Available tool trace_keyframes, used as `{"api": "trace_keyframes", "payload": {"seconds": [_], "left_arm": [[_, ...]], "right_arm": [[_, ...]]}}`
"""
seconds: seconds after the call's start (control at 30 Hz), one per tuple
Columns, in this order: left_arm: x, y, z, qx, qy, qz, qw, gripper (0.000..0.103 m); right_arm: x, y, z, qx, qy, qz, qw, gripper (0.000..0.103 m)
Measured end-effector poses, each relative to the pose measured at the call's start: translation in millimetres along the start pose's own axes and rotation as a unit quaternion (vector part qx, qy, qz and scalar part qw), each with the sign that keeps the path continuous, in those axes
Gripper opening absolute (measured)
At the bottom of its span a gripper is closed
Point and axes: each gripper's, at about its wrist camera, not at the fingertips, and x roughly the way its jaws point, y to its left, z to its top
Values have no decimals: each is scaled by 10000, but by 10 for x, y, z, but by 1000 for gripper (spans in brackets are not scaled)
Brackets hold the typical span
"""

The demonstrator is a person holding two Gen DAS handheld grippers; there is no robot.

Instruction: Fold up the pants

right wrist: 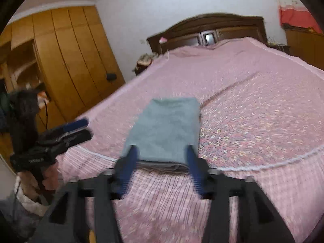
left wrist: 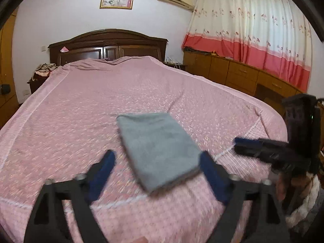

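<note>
Pants [left wrist: 158, 147] are folded into a compact grey rectangle, lying flat on the pink bedspread [left wrist: 101, 101] near the foot of the bed. I see stacked layers along the near edge in the right wrist view [right wrist: 166, 133]. Left gripper [left wrist: 156, 160] is spread wide, empty, hovering over the near end of the pants; its right finger [left wrist: 210, 172] looks just beside the pants' corner, can't tell if it touches. Right gripper [right wrist: 161, 156] is also open and holding nothing, fingers straddling the near edge of the stack. From the left wrist view the right gripper [left wrist: 247, 144] sits off to the side over the bed edge. Both frames are motion-blurred. Dark headboard [left wrist: 109, 44] behind, curtain [left wrist: 253, 36] on the right, wardrobe [right wrist: 66, 60] on the left
</note>
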Motion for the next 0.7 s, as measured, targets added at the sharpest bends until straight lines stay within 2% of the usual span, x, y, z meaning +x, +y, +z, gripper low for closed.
{"api": "trace_keyframes", "payload": {"seconds": [0.03,0.07,0.1,0.17,0.23,0.33,0.4,0.43,0.47,0.5,0.53,0.6,0.7], "left_arm": [[-160,62,-57,63,-19,-56,10000,103],[-282,109,-103,109,-90,-70,9999,103],[-420,175,-162,177,-180,-15,9997,103],[-607,308,-278,302,-272,239,9989,103],[-706,418,-392,405,-347,561,9970,103],[-756,602,-574,282,-470,707,9960,103],[-692,741,-686,-19,-465,605,9971,103],[-667,814,-713,-201,-433,520,9975,103],[-656,879,-724,-310,-441,472,9974,103],[-645,945,-733,-388,-443,412,9974,103],[-611,998,-741,-517,-376,308,9975,103],[-585,1047,-747,-630,-312,252,9972,103],[-585,1034,-735,-617,-314,245,9973,103]], "right_arm": [[-140,22,-11,-124,-166,-141,9997,83],[-308,62,-31,-425,-385,-414,9975,95],[-435,84,-63,-690,-541,-568,9945,99],[-630,43,-95,-922,-569,-617,9922,100],[-791,-53,-106,-821,-345,-665,9938,101],[-910,-74,-255,-1009,-596,-956,9885,101],[-883,-95,-461,-1042,-659,-1093,9863,102],[-826,-125,-543,-972,-552,-1064,9880,102],[-723,-154,-601,-982,-255,-1067,9891,101],[-686,-161,-585,-1027,-161,-1117,9883,102],[-723,-158,-563,-1019,-280,-1075,9886,102],[-782,-182,-558,-953,-398,-758,9918,102],[-771,-186,-576,-1019,-237,-910,9903,102]]}}
